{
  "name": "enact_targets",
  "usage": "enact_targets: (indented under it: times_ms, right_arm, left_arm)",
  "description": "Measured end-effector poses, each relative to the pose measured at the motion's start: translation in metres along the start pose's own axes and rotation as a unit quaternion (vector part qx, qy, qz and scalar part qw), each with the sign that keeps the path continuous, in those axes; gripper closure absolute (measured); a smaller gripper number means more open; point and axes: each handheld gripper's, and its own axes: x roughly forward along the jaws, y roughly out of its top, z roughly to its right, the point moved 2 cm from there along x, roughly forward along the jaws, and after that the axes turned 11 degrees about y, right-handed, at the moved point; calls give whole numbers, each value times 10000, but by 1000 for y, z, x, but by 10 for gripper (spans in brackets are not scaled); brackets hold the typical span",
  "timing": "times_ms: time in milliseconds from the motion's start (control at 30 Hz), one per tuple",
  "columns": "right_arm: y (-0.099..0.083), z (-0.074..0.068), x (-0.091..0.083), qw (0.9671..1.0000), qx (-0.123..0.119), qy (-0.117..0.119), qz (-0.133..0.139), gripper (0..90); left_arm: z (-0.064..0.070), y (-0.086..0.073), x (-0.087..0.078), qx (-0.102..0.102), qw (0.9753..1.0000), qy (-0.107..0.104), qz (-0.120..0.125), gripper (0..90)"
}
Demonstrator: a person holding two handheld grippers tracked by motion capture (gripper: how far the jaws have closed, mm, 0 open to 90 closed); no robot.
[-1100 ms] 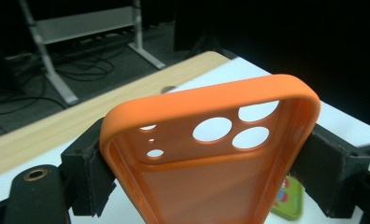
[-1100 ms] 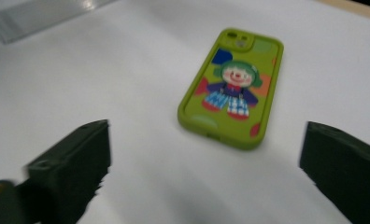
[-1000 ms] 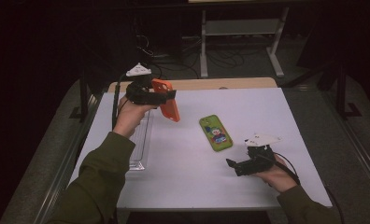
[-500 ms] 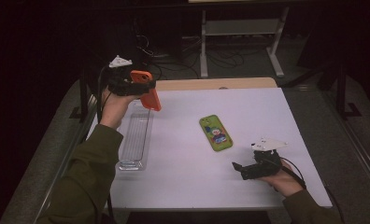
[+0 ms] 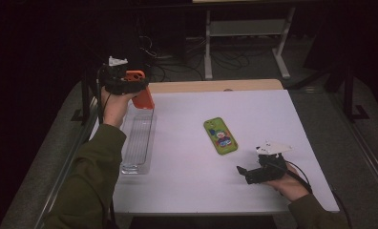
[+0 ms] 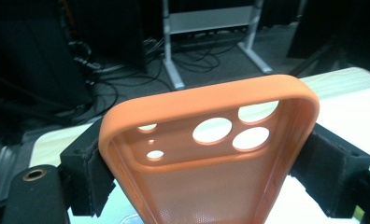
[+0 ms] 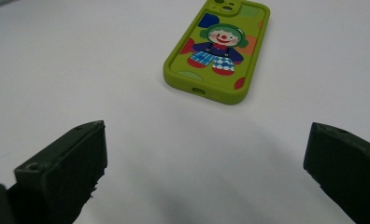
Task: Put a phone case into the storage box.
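Note:
My left gripper [image 5: 138,88] is shut on an empty orange phone case [image 5: 141,93], held in the air over the far end of a clear plastic tray [image 5: 137,143]. In the left gripper view the orange case [image 6: 211,154] sits clamped between both jaws, its camera holes facing me. A green phone case [image 5: 220,135] with a clown picture lies flat near the table's middle. My right gripper [image 5: 242,172] rests low at the front right, open and holding nothing. In the right gripper view the green case [image 7: 218,51] lies ahead of the wide-apart jaws.
The white table top [image 5: 273,119] has a wooden strip [image 5: 215,86] along its far edge. Beyond the table stand a metal rack [image 5: 246,28] and floor cables [image 5: 177,52]. Dark floor surrounds the table.
My left gripper has carried the orange case left and toward the far left corner, above the tray's far end. My right gripper has drifted slightly right and nearer the front edge.

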Motion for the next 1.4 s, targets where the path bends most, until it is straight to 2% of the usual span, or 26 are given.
enact_targets:
  times_ms: [67, 167, 200, 333, 400, 533, 633, 667, 700, 833, 1100, 1400]
  right_arm:
    - [0, 0, 0, 10000, 21, 6, -13, 0]
    - [0, 0, 0, 10000, 2, 8, -5, 0]
    - [0, 0, 0, 10000, 1, 7, -4, 0]
    - [0, -1, 0, 10000, 11, -1, 15, 0]
    - [0, -1, 0, 10000, 7, -1, 16, 0]
    - [0, -1, 0, 10000, 7, 2, 8, 0]
    - [1, -1, -1, 10000, -6, -1, 15, 0]
    - [1, -1, -1, 10000, -6, 1, 10, 0]
    - [1, -1, -1, 10000, -8, 2, 8, 0]
    - [1, -1, 0, 10000, 1, 4, 3, 0]
    - [0, 0, -1, 10000, 17, 16, -8, 0]
    - [0, 2, -2, 10000, -25, -14, 6, 0]
  left_arm:
    - [-1, -2, 4, 27, 9999, 119, -98, 154]
    - [0, -6, 11, -5, 9995, 318, -64, 153]
    - [0, -8, 13, 82, 9992, 383, -127, 152]
    - [1, -18, 25, 87, 9983, 542, -200, 151]
    - [2, -23, 30, 40, 9981, 546, -279, 151]
    - [1, -35, 40, 134, 9971, 628, -411, 150]
    - [0, -42, 46, 117, 9964, 656, -521, 150]
    - [1, -44, 49, 68, 9965, 666, -492, 150]
    - [1, -46, 49, 152, 9961, 671, -547, 150]
    - [2, -52, 55, 158, 9953, 731, -617, 148]
    - [3, -56, 62, 205, 9949, 760, -624, 146]
    - [3, -57, 66, 254, 9953, 767, -526, 133]
